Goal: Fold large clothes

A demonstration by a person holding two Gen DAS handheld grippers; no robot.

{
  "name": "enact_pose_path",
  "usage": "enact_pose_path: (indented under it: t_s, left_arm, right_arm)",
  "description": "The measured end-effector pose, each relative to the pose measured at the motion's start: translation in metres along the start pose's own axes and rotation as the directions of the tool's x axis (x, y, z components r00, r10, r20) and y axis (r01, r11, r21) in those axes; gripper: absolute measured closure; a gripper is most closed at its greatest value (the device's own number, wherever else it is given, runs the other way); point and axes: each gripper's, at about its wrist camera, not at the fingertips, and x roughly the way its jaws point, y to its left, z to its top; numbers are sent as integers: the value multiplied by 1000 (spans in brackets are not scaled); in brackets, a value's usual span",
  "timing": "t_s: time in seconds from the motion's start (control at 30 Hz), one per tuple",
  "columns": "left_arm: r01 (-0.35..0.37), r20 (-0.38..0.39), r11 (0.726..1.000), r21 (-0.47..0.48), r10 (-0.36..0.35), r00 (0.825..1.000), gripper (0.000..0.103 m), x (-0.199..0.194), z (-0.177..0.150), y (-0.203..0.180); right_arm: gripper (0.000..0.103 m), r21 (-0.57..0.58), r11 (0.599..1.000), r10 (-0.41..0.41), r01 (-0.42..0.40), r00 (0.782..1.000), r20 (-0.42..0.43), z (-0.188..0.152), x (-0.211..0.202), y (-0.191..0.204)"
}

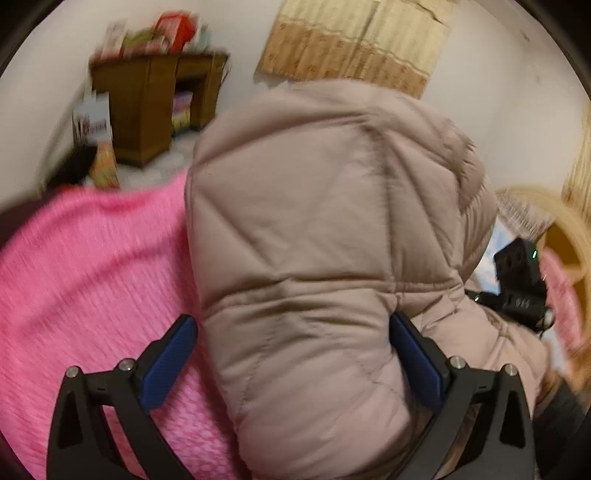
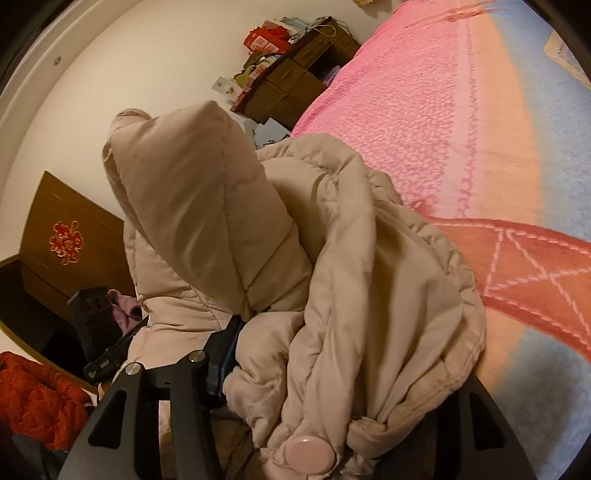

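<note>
1. Puffer jacket (image 1: 317, 258), beige and quilted, fills the near field of both wrist views; it is bunched and lifted above the bed (image 2: 424, 110), which is the landmark here.
2. In the left wrist view the left gripper (image 1: 293, 354) has its blue-padded fingers (image 1: 170, 362) spread wide, one on each side of a thick fold of the jacket. The right pad touches the fabric; whether the left one does is unclear, so the grip reads as apart rather than clamped.
3. In the right wrist view the right gripper (image 2: 332, 380) is largely buried under the jacket. One finger (image 2: 221, 365) shows at the left, the other is hidden, so I cannot tell whether it is closed on the cloth.
4. A pale round button (image 2: 308, 454) sits at the jacket's lowest bundle, nearest the right camera.
5. Beyond the jacket the bed carries a pink knitted blanket (image 1: 92, 266).
6. Farther off, past the end of the bed, a brown wooden cabinet (image 1: 155, 107) stands against the white wall with cluttered boxes (image 1: 162, 33) on top.
</note>
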Motion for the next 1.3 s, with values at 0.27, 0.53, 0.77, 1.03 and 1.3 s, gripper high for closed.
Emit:
enact_pose_path:
  t_s: [0.27,0.53,0.77,1.03,1.3]
  left_arm:
    - [-11,-13,1000,20,11,1000,0,12,-1,6]
    - [-90,21,993,72,89,996,0,8,4,-6]
    - [-174,85,977,125,164,983,0,8,-4,-9]
    - [-169,81,979,112,160,984,0,6,-3,-4]
    - [-235,161,964,121,215,963,0,-48,-7,-35]
  right_arm:
    - [49,-18,999,-50,50,999,-1,0,-1,-3]
    - [48,-23,994,-106,106,994,1,3,8,8]
    - [48,-26,992,-120,120,993,5,5,11,8]
    - [44,0,991,-137,137,991,9,2,8,14]
    - [27,-14,964,-262,265,957,123,-3,-29,50]
